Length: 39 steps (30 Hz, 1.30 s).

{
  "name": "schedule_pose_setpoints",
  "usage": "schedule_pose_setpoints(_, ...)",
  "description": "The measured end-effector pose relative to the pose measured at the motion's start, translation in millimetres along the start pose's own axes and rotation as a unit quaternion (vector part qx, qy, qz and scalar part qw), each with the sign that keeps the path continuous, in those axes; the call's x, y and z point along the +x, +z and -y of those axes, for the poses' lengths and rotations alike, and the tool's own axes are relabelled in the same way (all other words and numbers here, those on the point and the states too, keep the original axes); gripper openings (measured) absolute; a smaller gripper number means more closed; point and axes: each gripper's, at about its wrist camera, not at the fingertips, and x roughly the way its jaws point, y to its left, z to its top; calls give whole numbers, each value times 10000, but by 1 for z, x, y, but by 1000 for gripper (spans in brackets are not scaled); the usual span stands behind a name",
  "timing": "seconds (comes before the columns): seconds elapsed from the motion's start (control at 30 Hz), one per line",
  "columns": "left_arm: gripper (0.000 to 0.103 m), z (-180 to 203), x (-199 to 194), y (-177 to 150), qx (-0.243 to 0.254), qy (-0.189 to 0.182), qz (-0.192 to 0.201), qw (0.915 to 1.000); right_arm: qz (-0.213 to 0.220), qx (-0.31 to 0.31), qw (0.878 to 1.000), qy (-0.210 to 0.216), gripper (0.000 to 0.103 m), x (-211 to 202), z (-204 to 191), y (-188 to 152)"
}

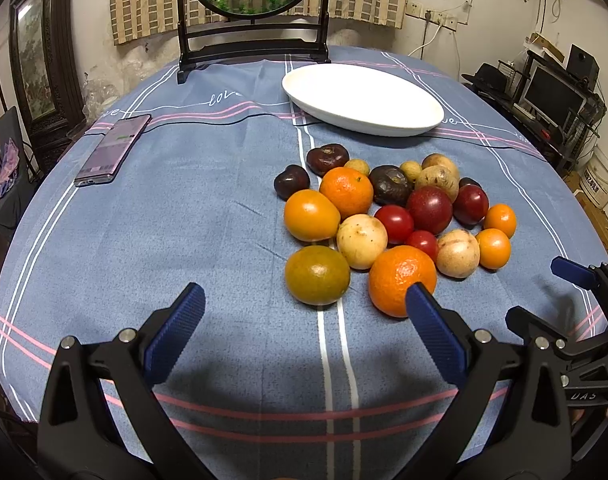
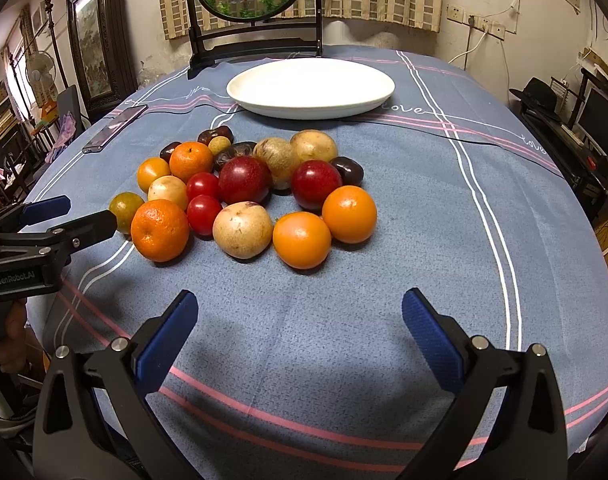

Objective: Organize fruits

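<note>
A pile of several fruits [image 1: 388, 220] lies on the blue tablecloth: oranges, red plums, pale round fruits and dark ones. It also shows in the right wrist view [image 2: 248, 196]. An empty white oval plate [image 1: 360, 98] stands behind the pile, also seen in the right wrist view [image 2: 310, 86]. My left gripper [image 1: 304, 304] is open and empty, just in front of a greenish orange [image 1: 317, 275] and a bright orange [image 1: 400, 278]. My right gripper [image 2: 300, 312] is open and empty, in front of the pile. Each gripper shows at the edge of the other's view.
A phone [image 1: 114, 148] lies at the table's left. A dark wooden stand with a round goldfish picture [image 1: 252, 12] stands at the back edge. Shelves with a monitor [image 1: 552, 96] are off to the right.
</note>
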Motion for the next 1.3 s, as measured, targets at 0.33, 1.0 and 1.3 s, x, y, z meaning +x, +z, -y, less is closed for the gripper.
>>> schedule_pose_setpoints(0.33,101,0,0,-1,-3,10,-17,10000,1,-1,10000,0,102,0,0,0)
schedule_pose_setpoints(1.0,101,-1,0,-4,17,-18,-27,10000,-19,2,10000,-13,102,2,0,-2)
schedule_pose_setpoints(1.3,101,-17,1,-9,66,-45,-97,9999,-28,30,10000,-50,102,2,2,-2)
